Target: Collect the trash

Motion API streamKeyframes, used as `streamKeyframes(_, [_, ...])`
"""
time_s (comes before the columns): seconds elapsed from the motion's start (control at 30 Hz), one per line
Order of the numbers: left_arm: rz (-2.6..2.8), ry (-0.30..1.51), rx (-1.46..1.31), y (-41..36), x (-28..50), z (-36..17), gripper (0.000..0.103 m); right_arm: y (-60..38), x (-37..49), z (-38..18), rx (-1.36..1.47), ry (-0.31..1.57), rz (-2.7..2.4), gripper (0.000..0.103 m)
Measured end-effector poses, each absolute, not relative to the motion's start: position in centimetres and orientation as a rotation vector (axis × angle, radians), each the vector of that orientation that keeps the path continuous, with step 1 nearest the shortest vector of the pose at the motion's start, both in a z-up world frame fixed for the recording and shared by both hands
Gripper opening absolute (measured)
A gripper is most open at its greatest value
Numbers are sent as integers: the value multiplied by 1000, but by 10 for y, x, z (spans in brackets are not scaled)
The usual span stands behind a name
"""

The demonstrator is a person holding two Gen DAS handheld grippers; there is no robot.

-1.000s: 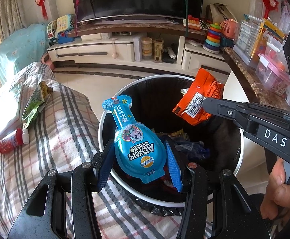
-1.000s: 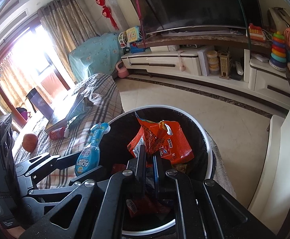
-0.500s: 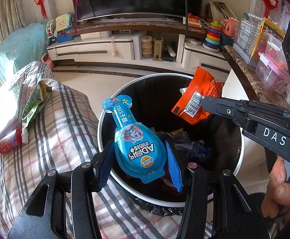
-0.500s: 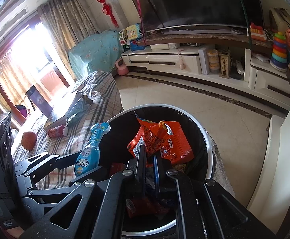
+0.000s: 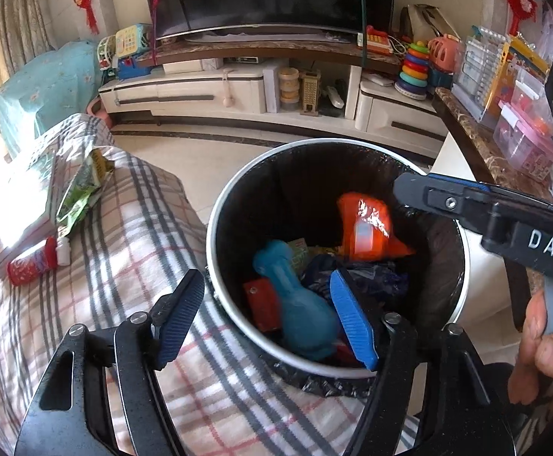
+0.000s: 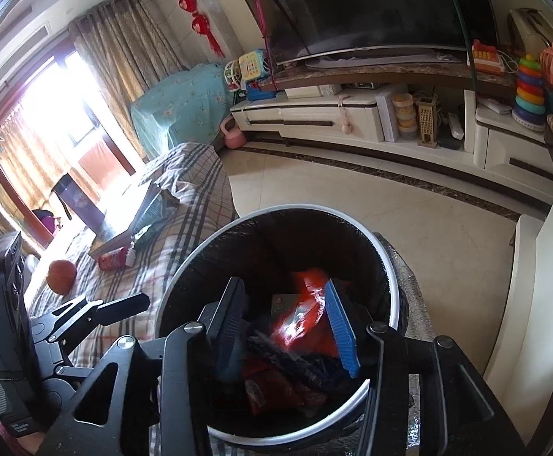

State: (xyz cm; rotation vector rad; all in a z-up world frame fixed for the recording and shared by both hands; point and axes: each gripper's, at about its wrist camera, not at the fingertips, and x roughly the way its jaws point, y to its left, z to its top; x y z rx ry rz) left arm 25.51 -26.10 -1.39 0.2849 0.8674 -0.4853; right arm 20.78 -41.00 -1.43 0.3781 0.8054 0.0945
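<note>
A round white-rimmed bin (image 5: 212,235) with a black liner stands below both grippers. My left gripper (image 5: 265,321) is over its near rim, jaws opening, nothing between the pads. The blue bottle-shaped package (image 5: 295,304) shows blurred inside the bin, free of the fingers. In the right wrist view my right gripper (image 6: 286,325) hangs over the bin (image 6: 179,285), jaws opening. The orange snack packet (image 6: 306,328) is blurred below and between its fingers, untouched by the pads. The left wrist view shows that packet (image 5: 365,228) in the bin, under the right gripper's tip (image 5: 409,190).
A plaid blanket (image 5: 132,235) covers the seat left of the bin. On it lie a green wrapper (image 5: 82,186), a small red bottle (image 5: 33,266), a book and an apple (image 6: 61,277). A TV cabinet (image 5: 238,91) runs along the back; a toy-laden counter (image 5: 496,159) stands right.
Both grippers opened. The blue package left the left fingers and dropped into the bin. The orange packet left the right fingers and fell too. Neither hand shifted noticeably.
</note>
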Motion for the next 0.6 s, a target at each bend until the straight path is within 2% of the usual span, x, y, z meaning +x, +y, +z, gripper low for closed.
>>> streamKeyframes(0.07, [-479,866,273,-254,253,-12,71,-410,204,-11,383,797,95,47])
streamKeyframes(0.13, [-470,861,260,-245,248,-10,72,-409,199,-6,387,784,94,54])
streamKeyframes(0.2, [-464,854,243,-236,242,-8,75,-407,193,-2,391,766,96,67])
streamKeyframes(0.43, [-456,809,134,-202,213,4,77,-394,163,10,427,707,90,89])
streamKeyframes(0.5, [-446,792,92,-187,202,6,81,-388,149,11,433,685,87,97])
streamKeyframes(0.6, [-428,774,35,-167,187,7,88,-379,133,12,445,660,81,101])
